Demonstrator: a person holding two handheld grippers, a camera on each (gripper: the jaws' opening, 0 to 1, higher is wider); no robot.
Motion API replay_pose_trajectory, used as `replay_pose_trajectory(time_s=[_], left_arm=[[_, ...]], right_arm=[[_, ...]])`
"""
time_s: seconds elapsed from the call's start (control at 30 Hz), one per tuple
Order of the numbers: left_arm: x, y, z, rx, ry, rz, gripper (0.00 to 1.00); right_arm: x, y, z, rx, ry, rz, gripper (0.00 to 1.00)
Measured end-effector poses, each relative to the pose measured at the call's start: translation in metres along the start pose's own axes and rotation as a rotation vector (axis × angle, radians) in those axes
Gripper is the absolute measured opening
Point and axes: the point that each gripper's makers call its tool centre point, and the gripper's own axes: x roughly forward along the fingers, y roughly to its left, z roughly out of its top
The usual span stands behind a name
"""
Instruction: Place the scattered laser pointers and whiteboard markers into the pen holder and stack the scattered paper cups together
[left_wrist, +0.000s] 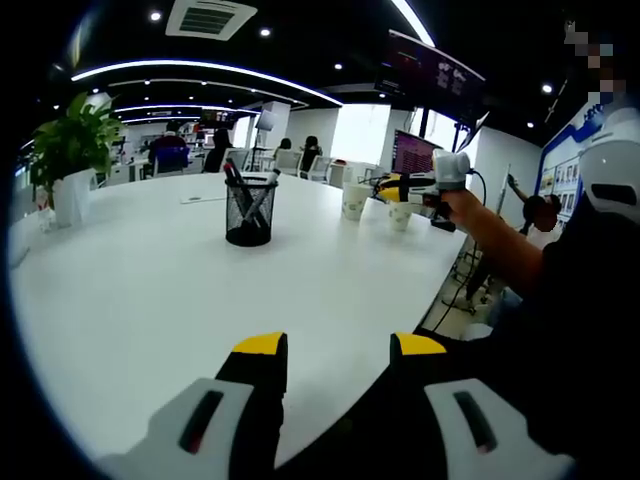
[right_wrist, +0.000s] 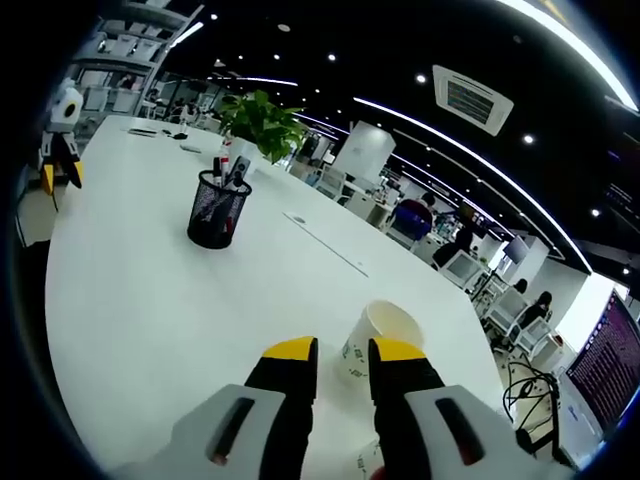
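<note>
A black wire-mesh pen holder (left_wrist: 249, 212) holds markers on the glossy white desk (left_wrist: 150, 290). Left tongs (left_wrist: 338, 345) spread; right tongs (right_wrist: 335, 349) nearly closed, gripping nothing, before a tapered paper cup (right_wrist: 375, 335).

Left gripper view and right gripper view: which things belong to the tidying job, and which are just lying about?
Job:
- pen holder with markers already in it
- paper cup in front of the right tool
- two paper cups near the right tool, in the left gripper view

Lying about:
- potted plant
- papers behind the holder
</note>
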Motion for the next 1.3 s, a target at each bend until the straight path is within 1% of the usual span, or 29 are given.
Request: replay_pose_trajectory(time_s=[0.53, 0.87, 1.3], left_arm=[[0.002, 0.002, 0.002, 0.006, -0.001, -0.012, 0.42], [0.003, 0.002, -0.001, -0.001, -0.002, -0.015, 0.42], [0.003, 0.002, -0.004, -0.006, -0.001, -0.016, 0.42]], right_arm=[[-0.012, 0.011, -0.006, 0.014, 0.012, 0.002, 0.28], [-0.022, 0.011, -0.01, 0.016, 0.019, -0.01, 0.29], [-0.039, 0.012, -0.021, 0.018, 0.041, -0.026, 0.32]])
